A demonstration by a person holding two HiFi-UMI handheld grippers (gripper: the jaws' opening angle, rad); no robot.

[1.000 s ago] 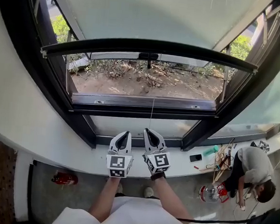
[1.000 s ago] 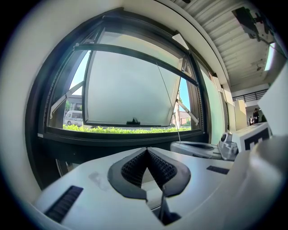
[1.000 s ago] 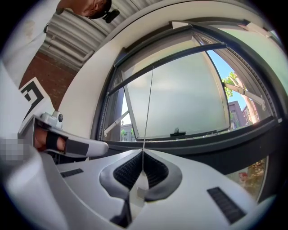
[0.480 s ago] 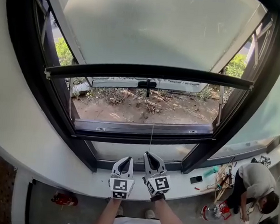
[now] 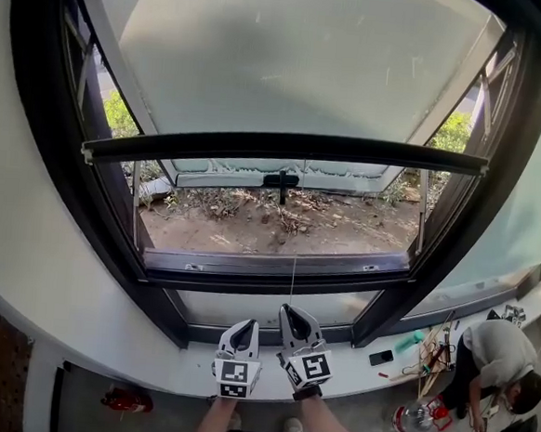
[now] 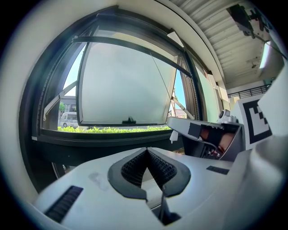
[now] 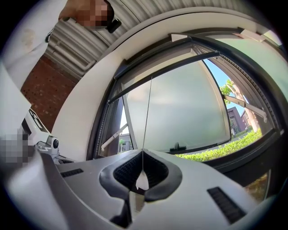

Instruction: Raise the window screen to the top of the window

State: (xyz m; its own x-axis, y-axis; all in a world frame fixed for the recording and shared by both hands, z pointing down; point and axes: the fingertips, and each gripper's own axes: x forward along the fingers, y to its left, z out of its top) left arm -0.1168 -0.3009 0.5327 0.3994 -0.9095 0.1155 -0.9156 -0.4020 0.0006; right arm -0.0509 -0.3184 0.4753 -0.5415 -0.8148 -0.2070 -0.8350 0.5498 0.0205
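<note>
Dark window frame (image 5: 32, 164) over a pale sill (image 5: 103, 332), with bare ground and shrubs outside. Low at centre, right gripper (image 5: 293, 311), jaws pinched shut on a thin cord (image 5: 295, 245). Cord taut, running straight up to the middle of the screen bar (image 5: 285, 148). Screen bar level, long axis left to right across the opening, roughly halfway up the window. Mesh above it possibly there, too faint to tell. Left gripper (image 5: 245, 327) just beside the right, jaws closed on nothing.
</note>
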